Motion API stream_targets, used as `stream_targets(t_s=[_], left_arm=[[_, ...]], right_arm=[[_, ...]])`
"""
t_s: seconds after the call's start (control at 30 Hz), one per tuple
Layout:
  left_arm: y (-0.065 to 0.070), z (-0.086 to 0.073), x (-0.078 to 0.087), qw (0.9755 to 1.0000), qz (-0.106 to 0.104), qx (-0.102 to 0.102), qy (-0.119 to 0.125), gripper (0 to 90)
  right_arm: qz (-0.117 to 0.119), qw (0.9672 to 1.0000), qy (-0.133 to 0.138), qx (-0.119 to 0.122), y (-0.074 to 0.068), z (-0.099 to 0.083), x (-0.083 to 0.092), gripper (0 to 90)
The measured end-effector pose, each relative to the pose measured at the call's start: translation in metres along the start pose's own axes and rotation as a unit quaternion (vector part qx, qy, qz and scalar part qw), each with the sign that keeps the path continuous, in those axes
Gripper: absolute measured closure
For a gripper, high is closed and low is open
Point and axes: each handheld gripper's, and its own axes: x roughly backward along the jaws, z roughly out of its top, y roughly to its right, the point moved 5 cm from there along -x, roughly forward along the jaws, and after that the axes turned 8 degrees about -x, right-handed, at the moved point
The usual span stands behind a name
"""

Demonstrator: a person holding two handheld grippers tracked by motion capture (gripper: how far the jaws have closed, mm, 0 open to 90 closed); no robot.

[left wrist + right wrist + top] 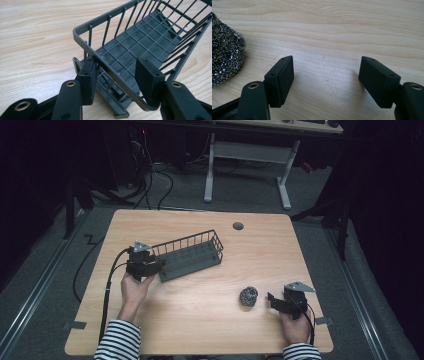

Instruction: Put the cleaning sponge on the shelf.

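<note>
My left claw (116, 80) is closed on the near end wall of the grey wire rack (140, 47), which lies on the left part of the surface (200, 320); it seems slightly lifted there. My right claw (325, 80) stands open over bare wood, the steel scourer (224, 57) just to its left.

Black-and-white striped sleeves (118, 340); each black gripper (148, 266) has brass-ringed screw holes, a trailing black cable.

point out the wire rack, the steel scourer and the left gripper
wire rack (192, 254), high view, on its grid floor
steel scourer (248, 296), high view, on its middle
left gripper (116, 72), left gripper view, midway between its fingertips
</note>
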Motion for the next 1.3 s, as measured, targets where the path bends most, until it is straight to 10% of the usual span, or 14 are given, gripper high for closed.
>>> stream_targets(t_s=[1.03, 1.3], left_arm=[[0.044, -0.006, 0.001, 0.9982, -0.052, -0.028, -0.002, 53.4], [0.043, -0.004, 0.001, 0.9989, -0.034, -0.031, 0.005, 46.5]], right_arm=[[0.0, 1.0, 0.0, 0.0, 0.0, 0.0, 0.0, 28.6], [0.0, 1.0, 0.0, 0.0, 0.0, 0.0, 0.0, 28.6]])
